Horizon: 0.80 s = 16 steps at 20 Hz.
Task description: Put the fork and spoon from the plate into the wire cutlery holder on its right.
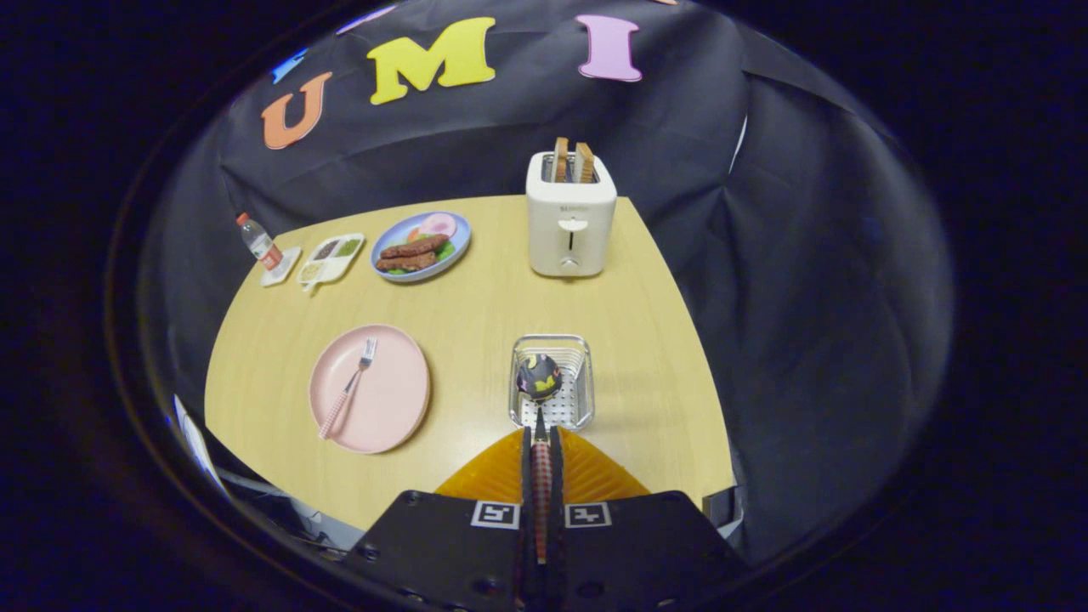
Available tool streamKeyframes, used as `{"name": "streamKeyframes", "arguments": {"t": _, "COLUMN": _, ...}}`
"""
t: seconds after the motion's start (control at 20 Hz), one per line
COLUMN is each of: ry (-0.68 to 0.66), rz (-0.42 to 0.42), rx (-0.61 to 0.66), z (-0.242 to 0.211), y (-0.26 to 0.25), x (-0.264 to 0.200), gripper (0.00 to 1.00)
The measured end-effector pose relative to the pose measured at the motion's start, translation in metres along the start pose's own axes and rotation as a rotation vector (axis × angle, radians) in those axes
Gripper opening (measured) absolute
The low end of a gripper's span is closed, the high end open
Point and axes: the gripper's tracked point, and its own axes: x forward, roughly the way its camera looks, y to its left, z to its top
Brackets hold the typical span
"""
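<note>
Wooden table (476, 306) spreads ahead of me, pale and grained, with the booth's dark cloth behind it. My gripper (541, 438) is clenched on the spoon (539, 378): both fingers (525, 459) press against its patterned handle, which runs back between them toward me. Its shiny bowl points away from me and sits over the holder (552, 381), a small wire basket just beyond my fingertips on the near right part of the table. I cannot tell whether the bowl touches the wire or hangs just above it.

To the left of the holder, well apart from it, lies the pink plate (371, 399). On it rests the fork (348, 389), its tines toward the far side and its patterned handle angled back toward the near left rim.

Farther off, right of centre, stands a white toaster (570, 217) with two slices of toast (572, 161) upright in its slots. Left of the toaster is a blue plate (421, 246) holding food: brown strips, something green and a pink slice. Further left sits a small white divided tray (331, 257) with bits of food in its compartments. Beside that, at the far left edge of the table, a bottle (258, 240) with a red cap stands on a white square coaster (280, 268).
</note>
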Motion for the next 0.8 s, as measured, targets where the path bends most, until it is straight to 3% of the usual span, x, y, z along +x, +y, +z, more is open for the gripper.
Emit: {"name": "streamKeyframes", "arguments": {"t": 0.8, "ry": 0.332, "rz": 0.053, "rx": -0.016, "z": 0.012, "y": -0.011, "x": 0.063, "gripper": 0.05}}
